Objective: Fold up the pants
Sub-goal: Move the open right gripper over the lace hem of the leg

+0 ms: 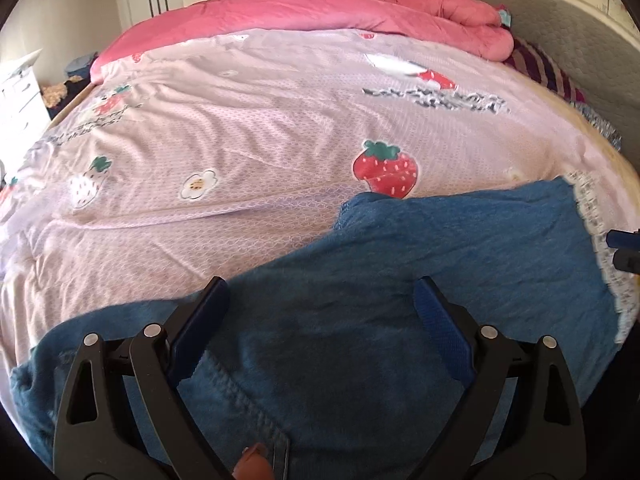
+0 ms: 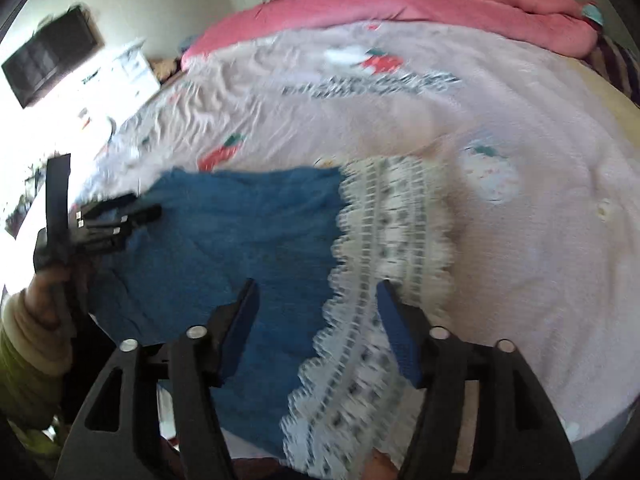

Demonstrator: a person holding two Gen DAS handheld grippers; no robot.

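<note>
Black gripper arms with blue pads fill the bottom of each wrist view. On the left gripper (image 1: 320, 292) the jaws stand wide apart, and nothing is clamped between them; the pads hang over the cloth without pressing on it. On the right gripper (image 2: 316, 284) the jaws are also apart, with the lace edge lying in the gap between them but not pinched by either pad.

Task item: blue pants (image 1: 420, 280), made of a soft, towel-like blue fabric, spread flat on the near part of the bed. A stitched seam runs diagonally through the cloth near the bottom of the left wrist view. One end of the pants carries a white lace trim (image 2: 384, 264) with a scalloped border and rows of small grey squares. In the right wrist view this trim runs from the upper centre down to the bottom edge, just beside the right-hand pad.

Supporting surface: a pale lilac bedsheet (image 1: 248, 120) printed with strawberries, small flowers and grey lettering; it is lightly creased. A pink quilt (image 1: 320, 12) lies rolled along the far side of the bed.

In the right wrist view the left gripper appears at the left edge, above the blue fabric, held by a hand (image 2: 48, 300) in a cream cuff and green sleeve. This view is motion-blurred, so fine detail is uncertain
</note>
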